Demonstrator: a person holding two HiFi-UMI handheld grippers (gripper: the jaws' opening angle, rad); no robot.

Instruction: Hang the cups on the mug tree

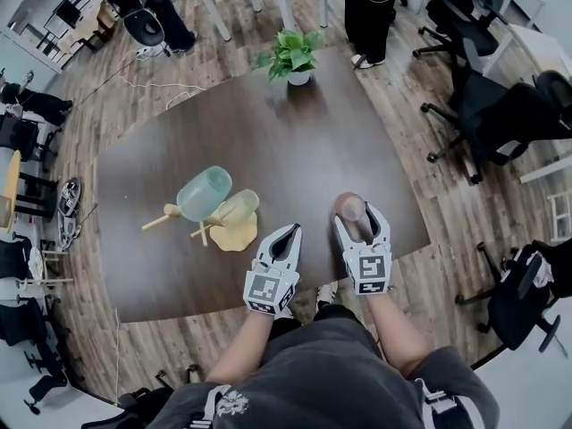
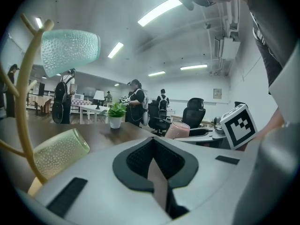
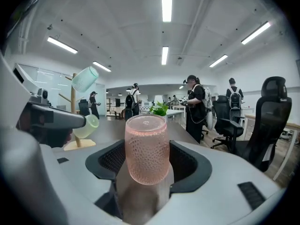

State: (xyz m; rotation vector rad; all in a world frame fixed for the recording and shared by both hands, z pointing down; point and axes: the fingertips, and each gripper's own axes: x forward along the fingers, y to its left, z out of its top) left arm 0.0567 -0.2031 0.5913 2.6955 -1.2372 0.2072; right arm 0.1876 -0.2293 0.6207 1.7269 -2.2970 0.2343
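Pink cup (image 1: 353, 208) — upright, gripped in right claw (image 1: 361, 218); mug tree (image 1: 234, 233) lies off to its left, beyond the closed, empty left claw (image 1: 288, 235).

The pink cup (image 3: 146, 149) is looking translucent and dimpled all over, glass or plastic, with a smooth, glossy rim. The green cup (image 1: 204, 193) and yellow cup (image 1: 237, 207) are showing the same frosted, pebbled skin. The mug tree (image 1: 234, 233) is reading as pale, smooth wood. The table (image 1: 295, 141) is appearing dark, matt and wood-grained. The right gripper (image 3: 146, 161) is showing smooth grey plastic shells and black, finely textured pads (image 3: 112, 158).
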